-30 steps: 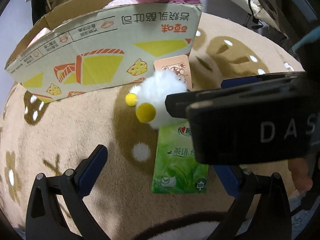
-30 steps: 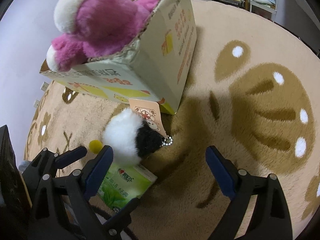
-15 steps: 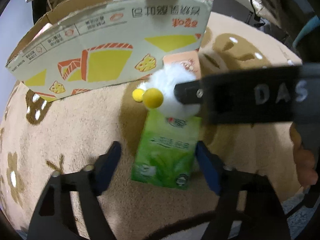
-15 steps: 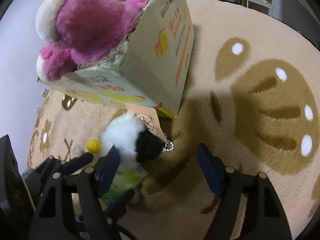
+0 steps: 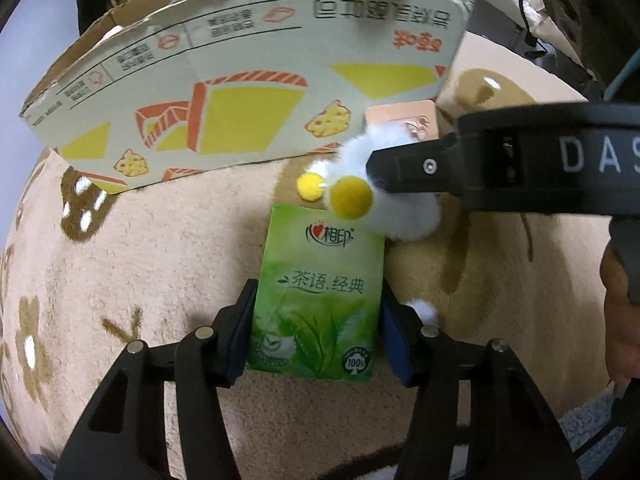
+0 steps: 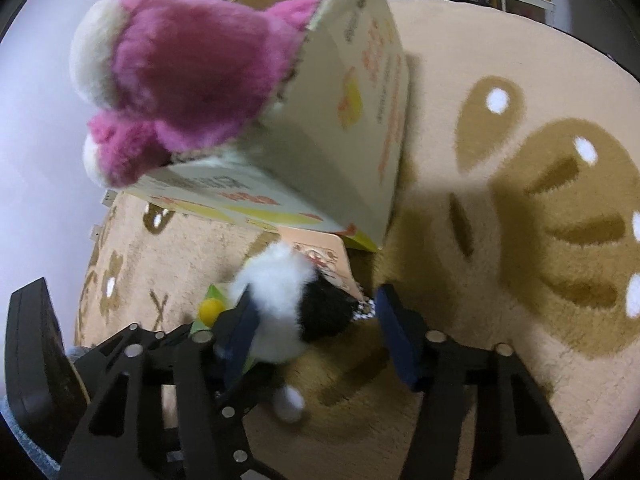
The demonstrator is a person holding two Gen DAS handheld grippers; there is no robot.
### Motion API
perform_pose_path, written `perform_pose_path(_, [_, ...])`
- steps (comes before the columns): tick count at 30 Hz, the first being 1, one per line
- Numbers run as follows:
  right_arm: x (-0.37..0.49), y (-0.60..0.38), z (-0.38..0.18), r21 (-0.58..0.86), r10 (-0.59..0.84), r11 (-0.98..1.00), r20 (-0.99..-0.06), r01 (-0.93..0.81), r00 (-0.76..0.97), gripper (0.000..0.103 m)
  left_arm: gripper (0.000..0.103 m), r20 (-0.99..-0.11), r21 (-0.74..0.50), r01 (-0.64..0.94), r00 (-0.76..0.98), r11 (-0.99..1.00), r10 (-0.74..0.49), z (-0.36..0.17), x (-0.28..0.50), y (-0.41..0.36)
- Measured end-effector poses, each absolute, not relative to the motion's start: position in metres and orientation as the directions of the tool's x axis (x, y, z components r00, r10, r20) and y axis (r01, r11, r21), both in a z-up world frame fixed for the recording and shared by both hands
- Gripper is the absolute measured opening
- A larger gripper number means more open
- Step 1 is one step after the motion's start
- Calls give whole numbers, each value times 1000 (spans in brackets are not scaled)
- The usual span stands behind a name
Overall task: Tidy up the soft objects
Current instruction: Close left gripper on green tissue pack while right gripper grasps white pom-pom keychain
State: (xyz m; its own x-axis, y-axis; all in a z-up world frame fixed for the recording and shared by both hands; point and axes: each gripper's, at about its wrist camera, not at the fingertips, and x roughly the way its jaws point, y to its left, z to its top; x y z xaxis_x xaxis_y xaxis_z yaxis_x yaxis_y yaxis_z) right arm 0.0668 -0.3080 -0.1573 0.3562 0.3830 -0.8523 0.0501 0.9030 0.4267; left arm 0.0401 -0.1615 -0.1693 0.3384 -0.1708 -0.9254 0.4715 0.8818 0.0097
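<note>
A green tissue pack (image 5: 320, 292) lies on the beige rug, and my left gripper (image 5: 318, 328) has its blue pads against both sides of it. A small white and black plush with yellow pompoms (image 5: 384, 196) lies just beyond the pack, by the cardboard box (image 5: 240, 92). In the right wrist view the plush (image 6: 292, 308) sits between the fingers of my right gripper (image 6: 316, 328), whose jaws stand apart around it. A pink plush toy (image 6: 180, 100) sticks out of the box (image 6: 352, 128).
The patterned round rug (image 6: 540, 200) spreads to the right. A pink card tag (image 5: 404, 120) leans against the box behind the small plush. Shelves and clutter stand at the far edge behind the box.
My left gripper moved forward and closed on the tissue pack. My right gripper moved forward, bringing its fingers around the small plush.
</note>
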Motion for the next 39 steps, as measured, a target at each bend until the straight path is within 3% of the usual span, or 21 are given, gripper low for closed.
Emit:
perform_pose_path(3, [68,-303,-159,453,410,890,-841,46,352,50,54,-925,-5,458,335,889,-178,-169,43,-157])
perform_pose_path(9, [72,-298,-168,492,442,868,-827,68,348,50,54,-925,0,433,343,901,-165,-169,49,-148])
perform_pose_path(22, [75,-279,-175,419,387,908,-851,16,354,50,54,-918,53,390,381,919,-109,-163,47,-126])
perform_pose_path(25, [75,-280,-174,419,386,908,-848,14,362,40,54,-918,64,390,384,919,-99,-162,48,-120])
perform_pose_path(28, [75,-280,-175,438,407,899,-845,11,348,37,54,-914,77,390,394,918,-91,-157,46,-114])
perform_pose_path(39, [64,-277,-167,400,375,917,-855,-6,357,35,54,-892,107,353,448,929,-68,-136,53,-87])
